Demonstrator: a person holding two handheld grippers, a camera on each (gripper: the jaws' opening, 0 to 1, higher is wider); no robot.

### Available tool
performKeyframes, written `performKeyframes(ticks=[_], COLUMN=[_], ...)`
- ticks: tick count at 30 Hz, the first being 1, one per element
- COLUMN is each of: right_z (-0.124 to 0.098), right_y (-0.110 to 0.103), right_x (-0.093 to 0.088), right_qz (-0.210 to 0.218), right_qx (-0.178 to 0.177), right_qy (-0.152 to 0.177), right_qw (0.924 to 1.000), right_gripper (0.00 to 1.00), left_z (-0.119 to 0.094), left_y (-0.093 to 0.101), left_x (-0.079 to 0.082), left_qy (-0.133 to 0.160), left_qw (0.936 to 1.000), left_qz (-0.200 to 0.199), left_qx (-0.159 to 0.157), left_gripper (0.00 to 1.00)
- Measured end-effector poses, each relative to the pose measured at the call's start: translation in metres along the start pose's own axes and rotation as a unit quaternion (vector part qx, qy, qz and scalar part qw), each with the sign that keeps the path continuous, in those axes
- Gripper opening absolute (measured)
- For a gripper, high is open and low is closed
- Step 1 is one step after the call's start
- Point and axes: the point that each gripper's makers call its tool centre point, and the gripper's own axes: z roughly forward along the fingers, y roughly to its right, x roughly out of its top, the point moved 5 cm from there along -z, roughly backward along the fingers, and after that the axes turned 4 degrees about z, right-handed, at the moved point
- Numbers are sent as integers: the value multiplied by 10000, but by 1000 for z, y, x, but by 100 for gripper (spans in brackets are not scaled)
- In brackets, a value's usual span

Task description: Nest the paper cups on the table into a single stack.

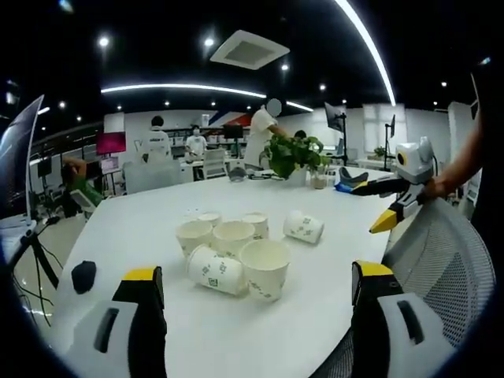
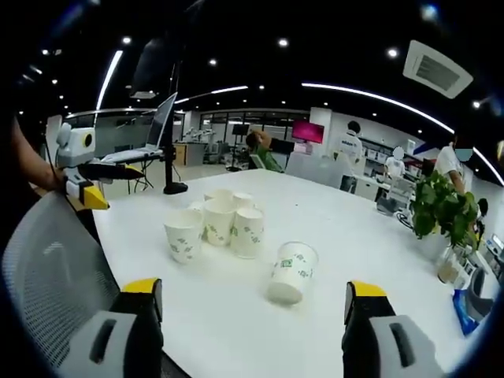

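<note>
White paper cups with green print crowd the middle of a white table (image 1: 134,228). In the left gripper view several stand upright, among them one (image 1: 233,236) in the middle and one (image 1: 265,268) nearest me. One cup (image 1: 216,270) lies on its side beside that nearest cup, and another lying cup (image 1: 303,226) rests apart at the right. My left gripper (image 1: 257,272) is open and held back from the cluster. The right gripper (image 1: 370,206) hovers at the table's right edge. In the right gripper view my right gripper (image 2: 252,286) is open, just short of a lying cup (image 2: 291,272). Upright cups (image 2: 218,220) stand beyond it, and the left gripper (image 2: 118,187) hangs at the far left.
A grey mesh chair (image 1: 445,260) stands by the table edge between the two grippers. A black mouse-like object (image 1: 83,276) lies at the near left. A potted plant (image 1: 293,153) sits at the far end, and an open laptop (image 2: 161,130) too. People stand in the background.
</note>
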Motion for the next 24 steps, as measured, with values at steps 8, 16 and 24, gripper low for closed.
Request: performKeyframes(ticks=[8,16,24], right_z=[1,1,0], right_y=[-2,-2,-1], right_x=[-1,0,-1], right_qz=[-4,-19,-20], right_qx=[108,87,47], right_qy=[-30,-25,-34], right_qw=[9999,10000,10000], right_gripper=[98,98,98], left_z=[1,1,0], left_y=[3,1,0], left_x=[-2,-1,0], left_qy=[-50,-7,8], left_qw=[9999,10000,10000], left_qz=[91,83,69], left_qx=[-87,-25,8], left_gripper=[99,99,99])
